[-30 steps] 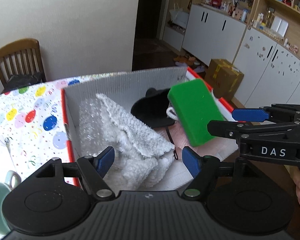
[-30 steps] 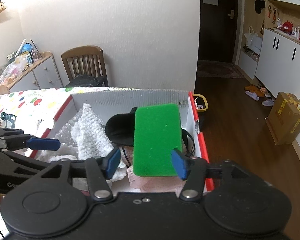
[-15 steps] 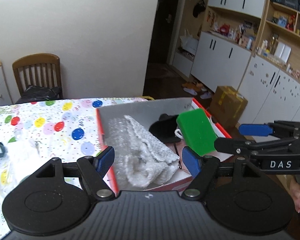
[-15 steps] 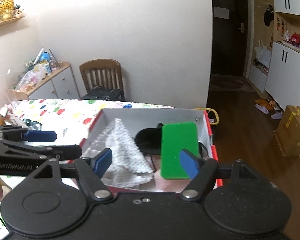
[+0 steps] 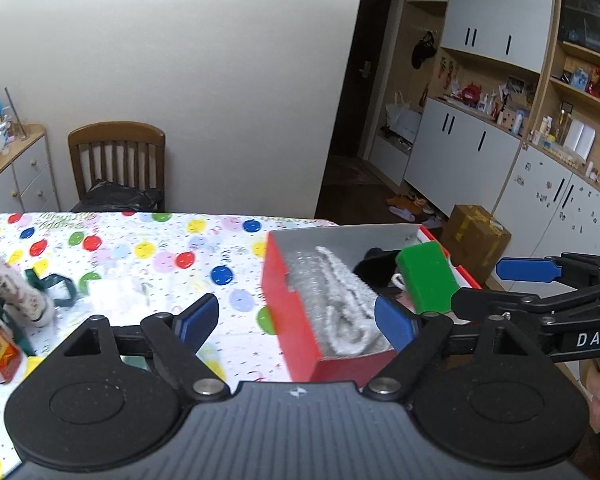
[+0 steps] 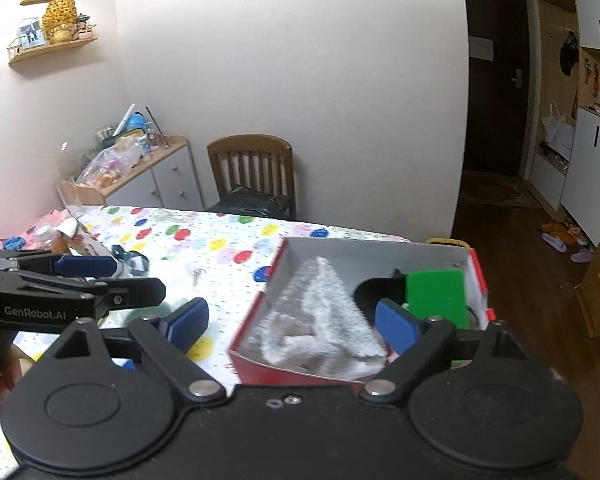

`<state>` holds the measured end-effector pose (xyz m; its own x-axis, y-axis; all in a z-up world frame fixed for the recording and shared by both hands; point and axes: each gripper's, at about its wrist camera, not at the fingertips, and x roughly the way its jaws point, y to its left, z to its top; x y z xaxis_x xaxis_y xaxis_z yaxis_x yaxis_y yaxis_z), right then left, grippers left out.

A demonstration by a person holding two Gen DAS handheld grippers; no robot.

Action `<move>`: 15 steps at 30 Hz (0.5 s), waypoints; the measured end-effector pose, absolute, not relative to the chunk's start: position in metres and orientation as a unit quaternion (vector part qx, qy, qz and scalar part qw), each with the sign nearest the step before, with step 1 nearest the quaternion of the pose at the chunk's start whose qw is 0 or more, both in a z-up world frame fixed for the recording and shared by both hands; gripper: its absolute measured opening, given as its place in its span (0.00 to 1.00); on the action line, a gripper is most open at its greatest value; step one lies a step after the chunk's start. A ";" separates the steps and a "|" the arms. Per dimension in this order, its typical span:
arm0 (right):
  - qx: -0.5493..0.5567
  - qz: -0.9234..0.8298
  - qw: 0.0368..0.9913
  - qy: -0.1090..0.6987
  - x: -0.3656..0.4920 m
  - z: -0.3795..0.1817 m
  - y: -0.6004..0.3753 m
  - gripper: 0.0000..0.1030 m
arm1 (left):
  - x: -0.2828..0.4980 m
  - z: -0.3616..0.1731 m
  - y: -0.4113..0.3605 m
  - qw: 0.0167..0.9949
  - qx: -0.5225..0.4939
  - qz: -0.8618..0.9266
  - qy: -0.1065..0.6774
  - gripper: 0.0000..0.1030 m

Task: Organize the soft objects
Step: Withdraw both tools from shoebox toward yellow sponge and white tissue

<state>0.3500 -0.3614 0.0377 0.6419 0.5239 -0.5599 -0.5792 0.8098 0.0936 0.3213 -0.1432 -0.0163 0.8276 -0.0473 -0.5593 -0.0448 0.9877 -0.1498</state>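
A red box (image 5: 288, 312) with grey inner walls stands at the right end of the table. In it lie a white fluffy cloth (image 5: 348, 312), bubble wrap (image 5: 300, 276), a black item (image 5: 374, 266) and a green sponge (image 5: 428, 280) leaning at the box's right side. My left gripper (image 5: 296, 322) hangs above and short of the box, jaws opening, nothing between them. My right gripper (image 6: 291, 324) is likewise back from the box (image 6: 380, 254), jaws opening and empty, with the green sponge (image 6: 436, 296) and white cloth (image 6: 316, 320) beyond it. Each gripper shows at the edge of the other's view.
The table wears a polka-dot cloth (image 5: 140, 252) with a bottle (image 5: 4, 292), a teal strap and small clutter at its left. A wooden chair (image 5: 118, 160) stands behind, a sideboard (image 6: 156, 176) left of it. A cardboard box (image 5: 476, 236) and slippers lie on the floor by white cabinets.
Both grippers have drawn back and up from the box, so more table shows. The green sponge, earlier between the right jaws, stays in the box. Both pairs of jaws stand wider.
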 end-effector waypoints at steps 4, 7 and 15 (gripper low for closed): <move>-0.045 0.312 0.903 0.292 0.338 0.038 -0.341 0.92 | 0.305 -0.017 -0.116 0.951 -0.094 0.002 0.293 0.86; -0.043 0.317 0.900 0.296 0.330 0.036 -0.321 0.93 | 0.293 -0.019 -0.092 0.949 -0.105 0.008 0.296 0.95; -0.044 0.330 0.893 0.304 0.313 0.029 -0.268 0.96 | 0.258 -0.031 -0.023 0.950 -0.123 0.020 0.285 1.00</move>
<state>0.3131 -0.2679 0.0287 0.5972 0.5618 -0.5725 -0.6159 0.7784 0.1213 0.2580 -0.0229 -0.0307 0.8367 -0.0328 -0.5467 -0.1079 0.9688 -0.2232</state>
